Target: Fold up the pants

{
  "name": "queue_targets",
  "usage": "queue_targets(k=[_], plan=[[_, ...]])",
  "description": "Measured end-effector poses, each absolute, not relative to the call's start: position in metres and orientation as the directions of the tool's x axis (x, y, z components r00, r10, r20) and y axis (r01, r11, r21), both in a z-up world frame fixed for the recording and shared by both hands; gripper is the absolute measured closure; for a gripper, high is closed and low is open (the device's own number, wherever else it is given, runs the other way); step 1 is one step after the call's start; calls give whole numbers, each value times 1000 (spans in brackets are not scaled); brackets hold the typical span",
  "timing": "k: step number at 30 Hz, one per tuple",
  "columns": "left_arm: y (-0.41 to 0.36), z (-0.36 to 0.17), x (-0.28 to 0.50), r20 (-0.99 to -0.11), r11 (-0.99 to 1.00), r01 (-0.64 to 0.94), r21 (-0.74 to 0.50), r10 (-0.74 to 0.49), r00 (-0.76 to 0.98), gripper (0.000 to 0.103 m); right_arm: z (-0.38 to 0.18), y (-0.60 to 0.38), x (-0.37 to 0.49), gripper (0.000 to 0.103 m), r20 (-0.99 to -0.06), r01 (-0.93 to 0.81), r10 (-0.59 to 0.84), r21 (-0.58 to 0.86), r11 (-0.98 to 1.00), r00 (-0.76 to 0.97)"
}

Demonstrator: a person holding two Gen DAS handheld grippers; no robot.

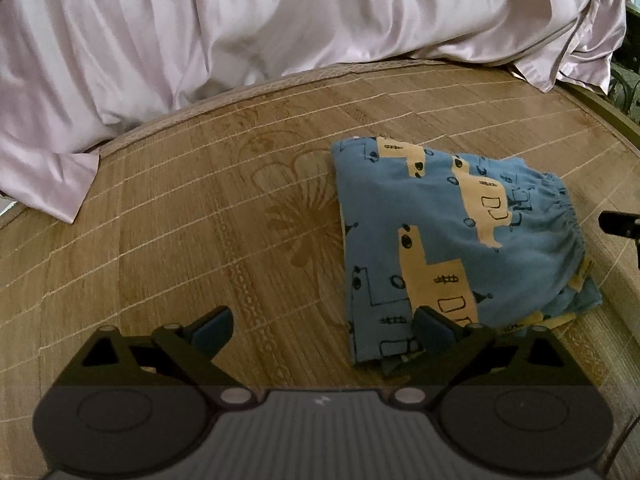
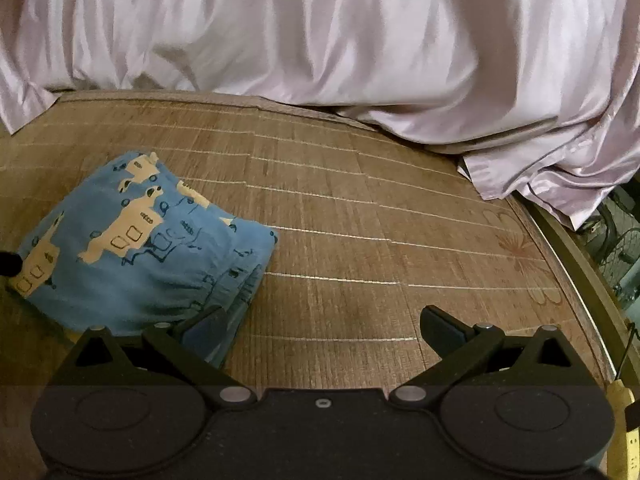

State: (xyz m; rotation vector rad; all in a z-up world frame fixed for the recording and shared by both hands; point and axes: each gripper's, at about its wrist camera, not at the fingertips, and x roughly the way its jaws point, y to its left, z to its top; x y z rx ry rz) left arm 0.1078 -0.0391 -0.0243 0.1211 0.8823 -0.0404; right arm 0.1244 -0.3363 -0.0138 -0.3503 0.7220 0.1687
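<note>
Both my tongs gape wide, empty: left tongs (image 1: 322,330), right tongs (image 2: 322,328). Folded pants (image 1: 448,240) lie on the bamboo mat (image 1: 180,220), at 2 o'clock from my left tongs, 10 o'clock from my right.

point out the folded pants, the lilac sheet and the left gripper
folded pants (image 1: 448,240), left wrist view, on the blue printed top layer
lilac sheet (image 1: 280,20), left wrist view, on its draped folds behind the mat
left gripper (image 1: 324,326), left wrist view, midway between its open fingertips
</note>
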Motion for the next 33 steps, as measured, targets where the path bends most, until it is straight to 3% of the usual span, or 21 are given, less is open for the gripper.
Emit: queue_targets(k=[10, 16, 20, 26, 33], plan=[[-39, -13, 109, -757, 994, 101, 44, -33, 652, 2, -20, -338, 133, 1, -614, -275, 174, -73, 959, 770], [-36, -6, 115, -732, 988, 153, -20, -119, 671, 0, -27, -339, 144, 1, -640, -261, 211, 17, 965, 739], [-19, -11, 124, -757, 994, 100, -42, -97, 646, 0, -35, -343, 155, 1, -658, -239, 253, 112, 964, 710], [15, -11, 130, -748, 978, 87, -190, -202, 633, 0, -42, -352, 162, 1, -655, -157, 253, 202, 967, 712], [14, -18, 142, -735, 932, 150, -329, -352, 579, 0, -51, -347, 179, 1, -572, -262, 349, 232, 937, 743]])
